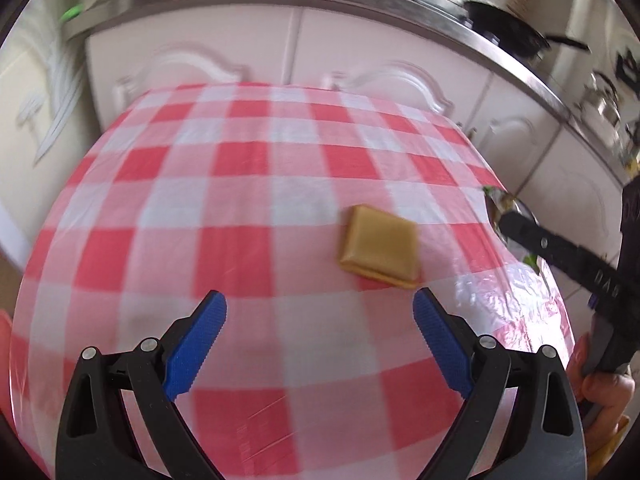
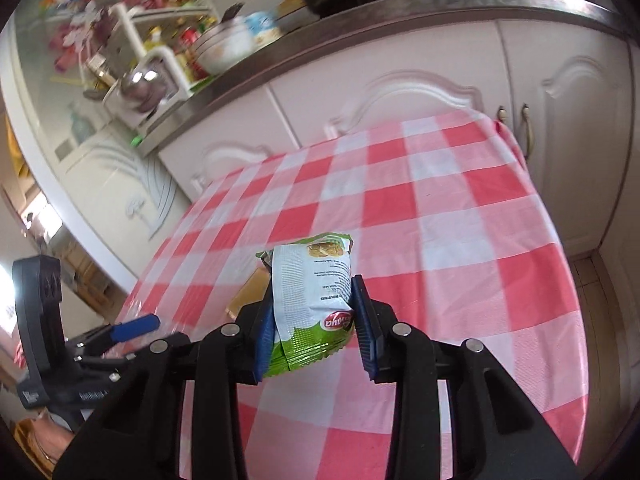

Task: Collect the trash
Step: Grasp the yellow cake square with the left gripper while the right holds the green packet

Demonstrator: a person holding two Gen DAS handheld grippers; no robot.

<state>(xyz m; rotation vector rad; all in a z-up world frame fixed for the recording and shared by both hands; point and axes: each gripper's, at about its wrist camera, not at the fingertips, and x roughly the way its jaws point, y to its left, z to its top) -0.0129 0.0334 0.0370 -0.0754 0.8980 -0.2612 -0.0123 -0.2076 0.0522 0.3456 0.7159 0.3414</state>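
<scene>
- The right gripper (image 2: 316, 320) was pinching a green-and-white snack packet (image 2: 310, 300), its blue pads pressed against the packet's two sides. The packet stood upright between them, lifted clear of the checked tablecloth (image 2: 460, 240).
- The grip sat on the lower part of a thin, crinkly foil bag. Such a bag could crumple or slide out if the hand swung quickly, and both views were blurred, which suggested brisk handling.
- The left gripper (image 1: 320, 340) hung over the table with its fingers spread wide and nothing between them.
- A tan square packet (image 1: 380, 250) lay flat on the cloth just beyond the left gripper's right-hand pad (image 1: 436, 340), toward the table's right edge and well in from the far edge by the white cabinets (image 1: 240, 52).
- That flat packet looked like the next piece of trash. Lying flush on the cloth, it gave the pads little to bite. A closing pinch might have gathered the thin plastic cloth with it, or simply pushed the packet toward the right edge.
- The two grippers worked close together near the table's right edge. In the left wrist view the right gripper reached in from that side, so a reach for the tan packet risked knocking it and loosening the snack packet.
- No bin or bag showed in either view, so where the trash should go could not be told.
</scene>
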